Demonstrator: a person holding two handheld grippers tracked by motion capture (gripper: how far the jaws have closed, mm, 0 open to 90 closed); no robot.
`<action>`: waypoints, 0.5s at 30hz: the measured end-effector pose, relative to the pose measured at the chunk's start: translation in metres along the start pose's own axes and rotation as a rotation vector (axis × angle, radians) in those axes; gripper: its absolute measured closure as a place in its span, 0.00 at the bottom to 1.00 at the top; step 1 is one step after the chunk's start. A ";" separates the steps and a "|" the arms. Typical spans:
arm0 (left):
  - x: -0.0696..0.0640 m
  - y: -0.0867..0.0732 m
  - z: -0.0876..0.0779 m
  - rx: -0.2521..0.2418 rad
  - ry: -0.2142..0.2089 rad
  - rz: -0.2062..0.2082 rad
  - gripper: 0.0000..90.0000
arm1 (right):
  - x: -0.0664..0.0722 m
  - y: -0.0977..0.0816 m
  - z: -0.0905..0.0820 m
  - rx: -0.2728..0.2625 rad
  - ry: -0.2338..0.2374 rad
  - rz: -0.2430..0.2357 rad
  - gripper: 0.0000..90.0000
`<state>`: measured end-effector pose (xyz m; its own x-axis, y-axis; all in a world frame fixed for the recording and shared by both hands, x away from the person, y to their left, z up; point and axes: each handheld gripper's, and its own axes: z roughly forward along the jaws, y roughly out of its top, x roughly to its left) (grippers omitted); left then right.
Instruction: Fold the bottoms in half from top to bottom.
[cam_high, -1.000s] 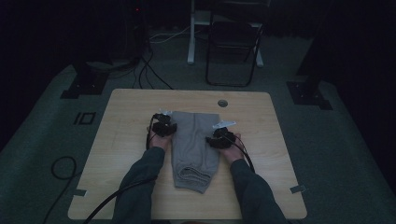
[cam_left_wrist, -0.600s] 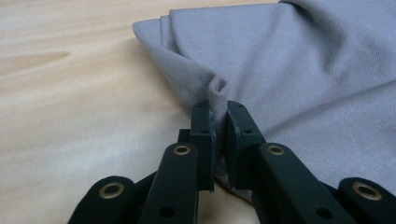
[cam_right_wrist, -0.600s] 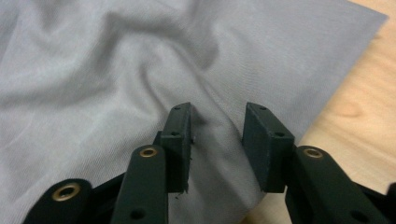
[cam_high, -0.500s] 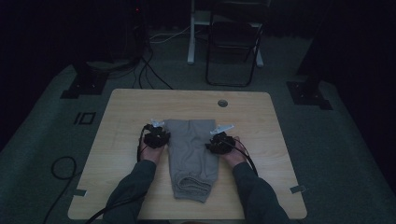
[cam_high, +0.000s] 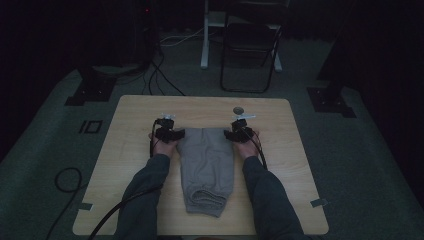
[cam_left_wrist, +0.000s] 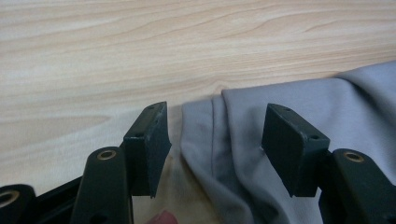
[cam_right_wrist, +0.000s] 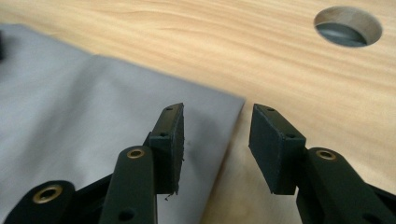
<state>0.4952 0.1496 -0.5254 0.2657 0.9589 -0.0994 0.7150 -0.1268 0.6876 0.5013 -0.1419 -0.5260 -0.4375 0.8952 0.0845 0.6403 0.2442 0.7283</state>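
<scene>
One wooden table (cam_high: 130, 165) is seen, and one grey garment (cam_high: 207, 167), folded lengthwise, is laid on it; a single round hole (cam_high: 238, 110) is cut in the tabletop near its far edge. Two grippers are counted, the left gripper (cam_high: 176, 133) and the right gripper (cam_high: 231, 134), each fitted with two black jaws and each trailed by one cable, and two forearms in dark sleeves are seen behind them. On the floor beyond the table, one dark folding chair (cam_high: 250, 47), one white stand (cam_high: 205, 37) and three black floor plates are counted, and two pieces of tape are stuck at the table's near corners.
</scene>
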 end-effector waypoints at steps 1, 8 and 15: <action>0.000 0.002 0.001 0.005 0.003 0.004 0.47 | -0.001 0.001 0.003 0.004 -0.003 0.009 0.61; -0.002 0.005 0.010 0.051 -0.008 -0.009 0.61 | -0.005 0.013 0.018 0.020 0.000 0.008 0.68; -0.002 0.005 0.008 0.045 -0.031 -0.007 0.93 | -0.006 0.011 0.019 0.076 -0.021 -0.020 0.98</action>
<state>0.5036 0.1446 -0.5274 0.2802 0.9516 -0.1266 0.7449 -0.1323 0.6540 0.5227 -0.1371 -0.5315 -0.4377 0.8974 0.0555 0.6779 0.2888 0.6761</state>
